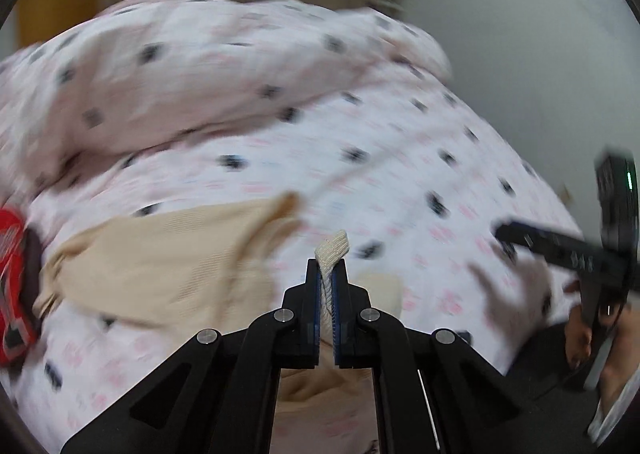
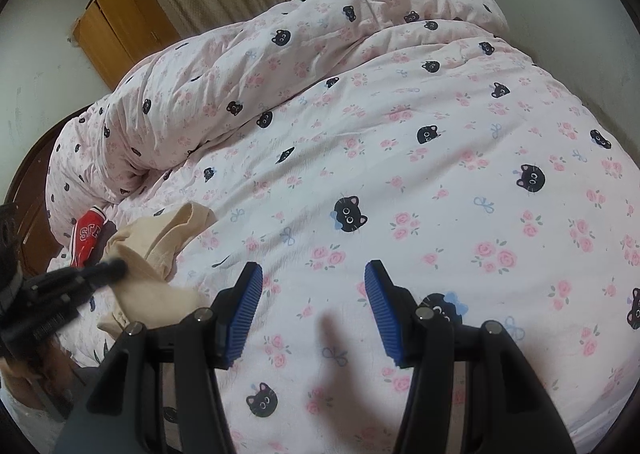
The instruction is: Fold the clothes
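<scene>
A beige knit garment (image 1: 160,254) lies crumpled on the pink cat-print bed cover (image 1: 360,142). My left gripper (image 1: 329,266) is shut on a ribbed beige edge of it, which sticks up between the pads. The garment also shows at the left of the right wrist view (image 2: 160,242), where the left gripper (image 2: 108,268) reaches onto it. My right gripper (image 2: 314,282) is open and empty above the bed cover (image 2: 440,174). It shows at the right of the left wrist view (image 1: 560,250), blurred.
A red garment with white letters (image 2: 89,234) lies beside the beige one, also at the left edge of the left wrist view (image 1: 12,286). A bunched duvet (image 2: 240,66) runs along the far side. A wooden cabinet (image 2: 120,30) stands by the wall.
</scene>
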Demonstrator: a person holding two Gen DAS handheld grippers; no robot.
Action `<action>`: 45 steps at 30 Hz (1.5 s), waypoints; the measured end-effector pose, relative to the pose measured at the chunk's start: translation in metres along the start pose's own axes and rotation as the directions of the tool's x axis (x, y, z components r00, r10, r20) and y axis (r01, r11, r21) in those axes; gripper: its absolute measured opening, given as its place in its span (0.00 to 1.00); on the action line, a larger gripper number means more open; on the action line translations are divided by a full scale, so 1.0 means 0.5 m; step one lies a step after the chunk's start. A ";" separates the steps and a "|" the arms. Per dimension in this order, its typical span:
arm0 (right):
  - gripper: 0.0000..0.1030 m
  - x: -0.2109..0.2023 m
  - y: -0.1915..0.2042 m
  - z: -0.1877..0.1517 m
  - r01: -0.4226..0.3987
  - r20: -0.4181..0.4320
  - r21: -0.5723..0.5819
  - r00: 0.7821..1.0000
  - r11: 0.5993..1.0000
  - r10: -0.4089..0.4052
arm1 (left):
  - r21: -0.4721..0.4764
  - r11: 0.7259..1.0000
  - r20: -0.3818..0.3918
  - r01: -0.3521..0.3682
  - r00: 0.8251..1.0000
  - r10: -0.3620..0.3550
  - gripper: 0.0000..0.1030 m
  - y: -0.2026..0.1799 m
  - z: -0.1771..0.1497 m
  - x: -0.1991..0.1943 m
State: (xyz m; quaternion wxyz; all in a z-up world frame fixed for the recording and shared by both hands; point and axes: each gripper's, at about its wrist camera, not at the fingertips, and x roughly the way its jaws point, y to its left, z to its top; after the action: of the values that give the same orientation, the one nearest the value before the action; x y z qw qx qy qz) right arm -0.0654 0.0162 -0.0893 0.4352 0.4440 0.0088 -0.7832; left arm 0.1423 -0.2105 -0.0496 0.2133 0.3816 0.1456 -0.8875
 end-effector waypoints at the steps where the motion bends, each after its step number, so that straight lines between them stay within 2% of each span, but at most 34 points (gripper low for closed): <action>1: 0.53 0.001 0.003 -0.001 0.003 -0.002 -0.007 1.000 1.000 -0.003 | -0.039 0.999 0.017 -0.025 1.000 0.026 0.04 0.026 0.000 -0.009; 6: 0.53 0.008 0.024 -0.007 0.026 -0.010 -0.058 1.000 0.998 -0.027 | -0.234 0.962 0.057 -0.138 0.986 0.156 0.04 0.150 -0.031 -0.069; 11: 0.53 0.016 0.044 -0.014 0.049 -0.018 -0.110 0.999 0.993 -0.051 | -0.422 0.876 0.043 -0.233 0.960 0.277 0.04 0.260 -0.082 -0.103; 17: 0.53 0.024 0.062 -0.023 0.073 -0.026 -0.167 0.997 0.983 -0.078 | -0.521 0.756 -0.036 -0.396 0.895 0.444 0.04 0.352 -0.137 -0.126; 20: 0.53 0.027 0.070 -0.028 0.077 -0.030 -0.190 0.996 0.979 -0.084 | -0.543 0.714 -0.076 -0.442 0.872 0.483 0.04 0.386 -0.161 -0.125; 22: 0.53 0.029 0.076 -0.031 0.083 -0.032 -0.207 0.995 0.975 -0.092 | -0.543 0.695 -0.099 -0.471 0.858 0.504 0.04 0.403 -0.174 -0.120; 29: 0.53 0.040 0.097 -0.043 0.103 -0.043 -0.264 0.992 0.959 -0.118 | -0.543 0.662 -0.151 -0.517 0.835 0.529 0.04 0.441 -0.204 -0.102; 37: 0.53 0.051 0.107 -0.050 0.109 -0.057 -0.300 0.990 0.948 -0.132 | -0.494 0.653 -0.180 -0.575 0.802 0.570 0.04 0.450 -0.221 -0.077; 45: 0.53 0.060 0.115 -0.053 0.113 -0.068 -0.319 0.988 0.941 -0.141 | -0.501 0.662 -0.188 -0.558 0.817 0.546 0.04 0.456 -0.224 -0.065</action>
State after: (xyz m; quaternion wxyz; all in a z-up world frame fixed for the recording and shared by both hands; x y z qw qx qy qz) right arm -0.0145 -0.0291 -0.1050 0.4480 0.4022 0.1815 -0.7775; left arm 0.3429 -0.3522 -0.1217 0.5676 0.3422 0.2665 -0.6998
